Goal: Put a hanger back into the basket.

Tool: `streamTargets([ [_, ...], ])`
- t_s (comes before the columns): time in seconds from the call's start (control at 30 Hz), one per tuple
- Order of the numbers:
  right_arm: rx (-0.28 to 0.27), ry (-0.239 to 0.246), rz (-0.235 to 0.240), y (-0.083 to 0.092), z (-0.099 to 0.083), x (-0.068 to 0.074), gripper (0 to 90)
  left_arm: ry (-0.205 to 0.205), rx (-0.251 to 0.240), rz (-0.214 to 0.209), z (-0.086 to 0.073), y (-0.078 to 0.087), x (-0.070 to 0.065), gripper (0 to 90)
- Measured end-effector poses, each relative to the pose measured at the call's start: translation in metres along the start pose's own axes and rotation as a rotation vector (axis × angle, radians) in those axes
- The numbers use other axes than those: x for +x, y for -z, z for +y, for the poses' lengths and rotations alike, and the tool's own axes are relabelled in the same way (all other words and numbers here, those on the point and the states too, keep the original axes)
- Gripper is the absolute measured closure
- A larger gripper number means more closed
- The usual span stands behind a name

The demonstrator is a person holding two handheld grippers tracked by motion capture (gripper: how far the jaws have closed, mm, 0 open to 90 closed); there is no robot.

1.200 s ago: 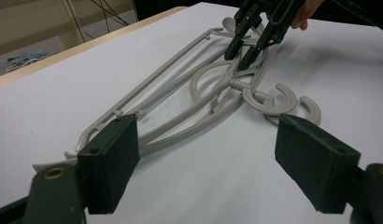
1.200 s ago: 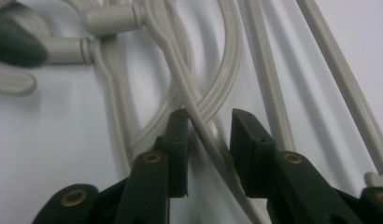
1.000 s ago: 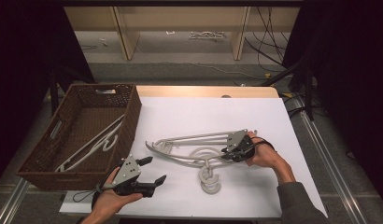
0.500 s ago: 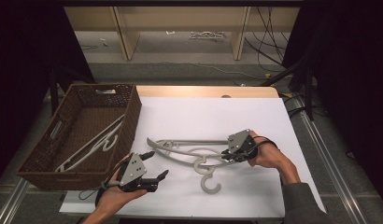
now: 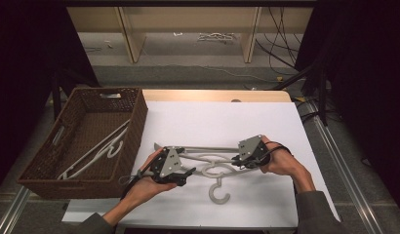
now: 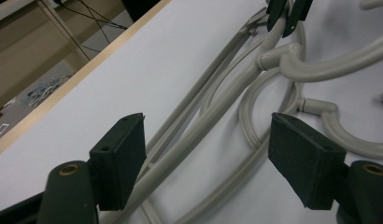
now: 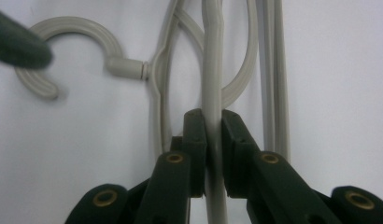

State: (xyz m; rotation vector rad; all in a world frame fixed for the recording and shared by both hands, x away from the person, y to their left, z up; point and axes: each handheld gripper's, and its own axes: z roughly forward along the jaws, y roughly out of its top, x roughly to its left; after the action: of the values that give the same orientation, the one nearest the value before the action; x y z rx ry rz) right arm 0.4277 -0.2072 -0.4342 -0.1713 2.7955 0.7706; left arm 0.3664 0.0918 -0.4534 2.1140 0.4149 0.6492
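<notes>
Two grey plastic hangers (image 5: pixel 210 171) lie overlapped on the white table (image 5: pixel 222 122), one hook (image 5: pixel 220 193) pointing toward me. My right gripper (image 5: pixel 235 160) is shut on a thin hanger arm (image 7: pixel 213 84), pinched between both pads (image 7: pixel 195 140). My left gripper (image 5: pixel 188 171) sits at the hangers' left end. In the left gripper view its jaws (image 6: pixel 208 158) straddle a hanger arm (image 6: pixel 194 140). They have just been closing, but the pads (image 6: pixel 119 158) stand apart from it. Far off there, the right gripper's fingers (image 6: pixel 285 14) clamp the same bundle.
A brown wicker basket (image 5: pixel 83 173) stands at the table's left edge with more pale hangers (image 5: pixel 95 151) inside. A wooden strip (image 5: pixel 212 95) borders the table's far side. Beyond it are shelf legs and cables on the floor.
My left gripper came from the table's front left to the hangers' left end. The hangers swung and slid toward me, the hook now pointing at me. The right gripper stayed put.
</notes>
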Motion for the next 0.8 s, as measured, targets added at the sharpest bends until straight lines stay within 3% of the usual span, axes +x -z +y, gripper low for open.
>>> streamTargets([
  [0.07,-0.008,0.004,-0.004,0.001,0.001,-0.001,82.2,-0.053,0.046,-0.017,0.002,-0.01,0.002,30.1],
  [0.23,-0.006,0.013,-0.009,0.004,0.002,-0.001,82.2,-0.124,0.078,-0.021,0.006,-0.028,0.003,36.6],
  [0.6,-0.021,0.018,-0.016,0.006,0.005,-0.002,82.0,-0.142,0.083,-0.071,0.006,-0.039,0.009,51.4],
  [0.73,-0.025,0.018,-0.036,0.006,0.006,-0.001,82.0,-0.195,0.093,-0.102,0.013,-0.043,0.012,65.5],
  [0.8,-0.023,0.02,-0.027,0.007,0.006,-0.002,81.7,-0.276,0.101,-0.102,0.017,-0.042,0.014,69.0],
])
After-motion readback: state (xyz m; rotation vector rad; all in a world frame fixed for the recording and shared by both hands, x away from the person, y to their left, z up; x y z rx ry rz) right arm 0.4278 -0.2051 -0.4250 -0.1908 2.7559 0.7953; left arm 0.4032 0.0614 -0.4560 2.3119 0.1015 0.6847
